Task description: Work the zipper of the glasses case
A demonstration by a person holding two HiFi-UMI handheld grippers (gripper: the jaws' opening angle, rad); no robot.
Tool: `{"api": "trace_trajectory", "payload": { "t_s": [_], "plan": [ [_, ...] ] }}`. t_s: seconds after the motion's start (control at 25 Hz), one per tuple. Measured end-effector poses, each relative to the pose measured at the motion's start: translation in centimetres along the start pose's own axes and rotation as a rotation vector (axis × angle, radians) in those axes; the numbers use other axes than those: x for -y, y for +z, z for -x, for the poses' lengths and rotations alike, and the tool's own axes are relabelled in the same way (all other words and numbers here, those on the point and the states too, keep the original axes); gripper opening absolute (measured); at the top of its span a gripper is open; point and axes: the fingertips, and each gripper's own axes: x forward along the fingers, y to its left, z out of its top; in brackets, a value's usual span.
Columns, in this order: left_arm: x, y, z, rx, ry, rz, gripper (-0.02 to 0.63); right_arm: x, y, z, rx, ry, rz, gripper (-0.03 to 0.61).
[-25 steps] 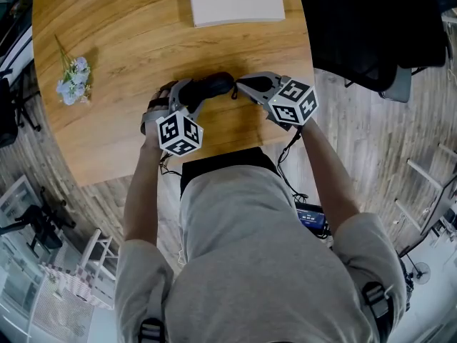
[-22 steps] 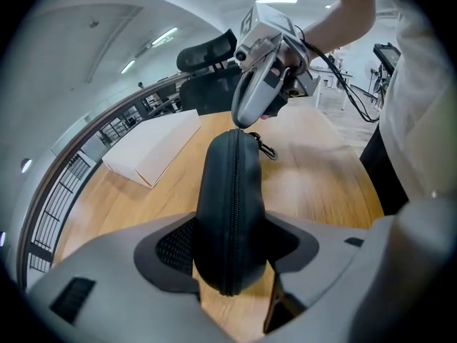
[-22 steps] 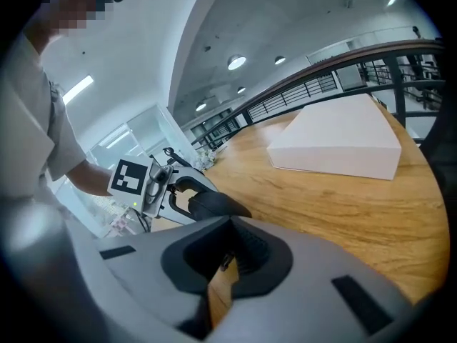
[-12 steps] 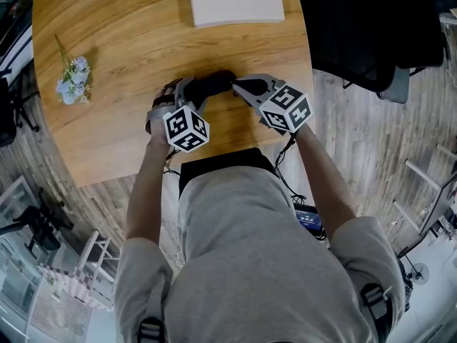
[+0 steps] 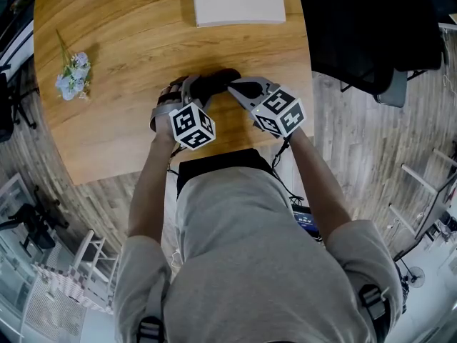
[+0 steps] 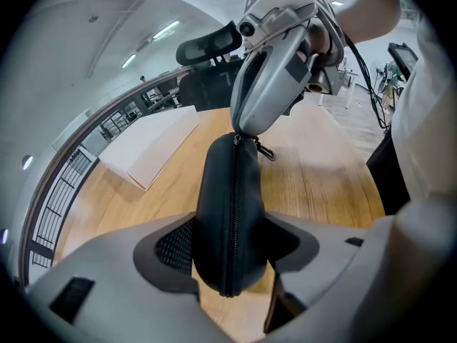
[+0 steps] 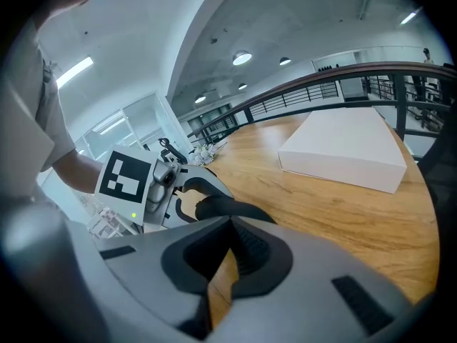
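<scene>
- Wooden surface (image 5: 107,120), light brown and rounded at the corners, seen from above in the head view. A person in a grey top (image 5: 250,263) stands at its near edge with a gripper in each hand.
- A black glasses case (image 6: 214,191) lies over the near middle of the surface, between the two grippers. I cannot tell whether it rests on the wood or hangs just clear of it.
- The left gripper (image 5: 196,90) clamps the case across its width near one end. Its jaws stand wide around the case, with a pad pressed against each side.
- In the left gripper view, the zipper (image 6: 232,220) faces the camera and runs straight along the case's edge. Its teeth look joined along the length that shows.
- The right gripper (image 7: 230,224) reaches in from the person's right. Its jaws are pressed together, their tips touching the far end of the case where the zipper line ends. Whether the zipper pull is nipped between them cannot be made out.
- A small dark ring (image 6: 265,151) hangs just beside that end of the case.
- Each gripper carries a cube with black and white square markers: the left cube (image 5: 191,126) and the right cube (image 5: 280,113).
- A flat white box (image 5: 238,1) sits at the far edge of the surface, well apart from the case.
- A small bunch of pale flowers (image 5: 73,76) lies near the left edge.
- A dark chair (image 5: 371,27) stands beyond the right edge.
</scene>
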Motion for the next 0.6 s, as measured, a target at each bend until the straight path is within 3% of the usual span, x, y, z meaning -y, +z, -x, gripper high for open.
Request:
{"api": "trace_trajectory", "payload": {
  "t_s": [0.36, 0.6],
  "plan": [
    [-0.3, 0.2, -0.2, 0.077, 0.059, 0.017, 0.279, 0.6, -0.1, -0.1, -0.006, -0.018, -0.005, 0.025],
    [-0.8, -2.1, 0.4, 0.08, 0.091, 0.07, 0.285, 1.0, -0.2, -0.1, -0.017, -0.021, -0.007, 0.025]
  ]
}}
